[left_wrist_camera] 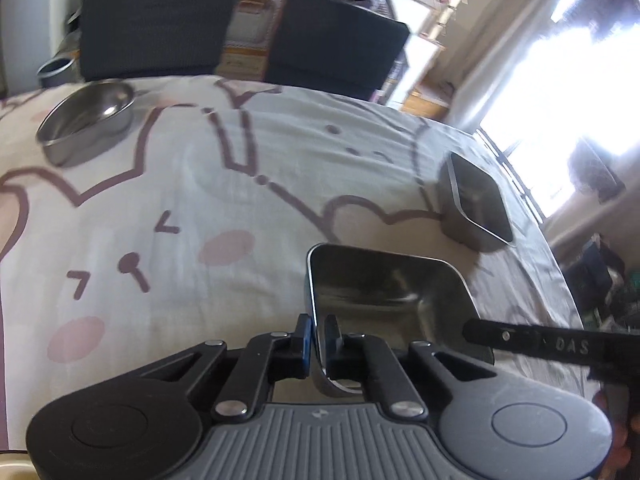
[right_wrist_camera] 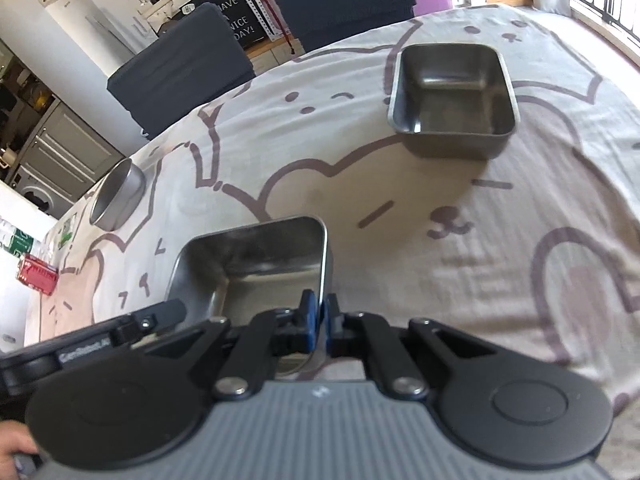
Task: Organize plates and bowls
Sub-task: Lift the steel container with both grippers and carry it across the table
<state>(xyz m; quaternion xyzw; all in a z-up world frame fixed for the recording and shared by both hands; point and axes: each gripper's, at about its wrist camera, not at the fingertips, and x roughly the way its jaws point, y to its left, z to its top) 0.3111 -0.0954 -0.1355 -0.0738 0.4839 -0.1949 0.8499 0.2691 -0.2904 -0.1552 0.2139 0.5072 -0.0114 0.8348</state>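
A square steel bowl (left_wrist_camera: pixel 384 292) sits on the cartoon-print tablecloth, and both grippers hold it. My left gripper (left_wrist_camera: pixel 318 328) is shut on its left wall, blue pads either side of the rim. My right gripper (right_wrist_camera: pixel 319 316) is shut on the right wall of the same bowl (right_wrist_camera: pixel 256 264). A black finger (left_wrist_camera: pixel 520 336) of the right gripper reaches in from the right in the left wrist view. A second square steel bowl (right_wrist_camera: pixel 452 92) stands further away, empty. A round steel bowl (right_wrist_camera: pixel 116 196) stands far off to the left, and appears as the round bowl (left_wrist_camera: pixel 88 120) in the left wrist view.
Two dark chairs (right_wrist_camera: pixel 180 68) stand along the table's far edge. A red box (right_wrist_camera: pixel 36 280) lies near the left edge of the tablecloth (right_wrist_camera: pixel 480 260). Bare cloth lies between the held bowl and the second square bowl (left_wrist_camera: pixel 476 204). A bright window is off to the right.
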